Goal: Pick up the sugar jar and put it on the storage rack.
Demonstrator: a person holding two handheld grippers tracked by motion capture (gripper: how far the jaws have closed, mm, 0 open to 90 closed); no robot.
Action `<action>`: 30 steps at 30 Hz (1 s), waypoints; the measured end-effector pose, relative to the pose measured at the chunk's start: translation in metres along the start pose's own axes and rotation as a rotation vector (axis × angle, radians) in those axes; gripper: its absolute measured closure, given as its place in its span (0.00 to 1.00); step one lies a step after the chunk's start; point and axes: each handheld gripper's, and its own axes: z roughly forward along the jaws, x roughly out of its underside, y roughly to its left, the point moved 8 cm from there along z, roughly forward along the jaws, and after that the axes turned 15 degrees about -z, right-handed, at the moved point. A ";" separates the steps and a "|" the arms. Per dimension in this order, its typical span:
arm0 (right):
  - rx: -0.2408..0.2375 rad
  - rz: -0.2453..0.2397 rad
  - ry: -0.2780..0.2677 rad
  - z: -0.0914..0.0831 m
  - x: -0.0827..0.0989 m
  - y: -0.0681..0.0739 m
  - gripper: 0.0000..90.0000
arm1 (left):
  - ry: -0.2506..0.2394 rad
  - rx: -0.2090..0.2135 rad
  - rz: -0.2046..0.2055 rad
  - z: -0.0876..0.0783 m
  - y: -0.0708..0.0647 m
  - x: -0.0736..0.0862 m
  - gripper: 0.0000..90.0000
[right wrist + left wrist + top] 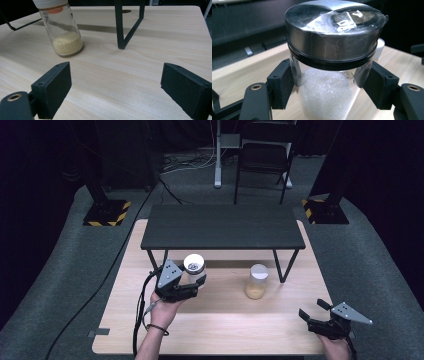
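While the left gripper (192,287) clamps a metal-lidded jar (329,65) at centre-left for lifting, the right gripper (314,311) waits wide open, empty, lower right.

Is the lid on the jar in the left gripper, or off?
On: the metal lid caps the jar of white crystals between the left gripper's pads.

The jar (329,82) is clear glossy glass holding white crystalline grains, its lid (332,37) brushed metal under crinkled clear film; the left tool (329,87) has matt black pads (280,87); the counter (112,75) is pale, smooth wood grain.
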 end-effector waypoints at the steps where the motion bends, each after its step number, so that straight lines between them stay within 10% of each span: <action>1: 0.000 0.000 0.000 0.000 0.000 0.000 0.09 | 0.000 0.001 -0.002 0.000 0.000 -0.004 0.34; 18: -0.001 0.003 0.000 0.000 0.000 0.000 0.09 | -0.029 -0.011 0.004 0.000 -0.004 -0.067 0.34; 30: -0.007 -0.002 0.002 0.001 0.000 0.001 0.09 | -0.021 -0.082 -0.032 0.035 0.006 -0.099 0.34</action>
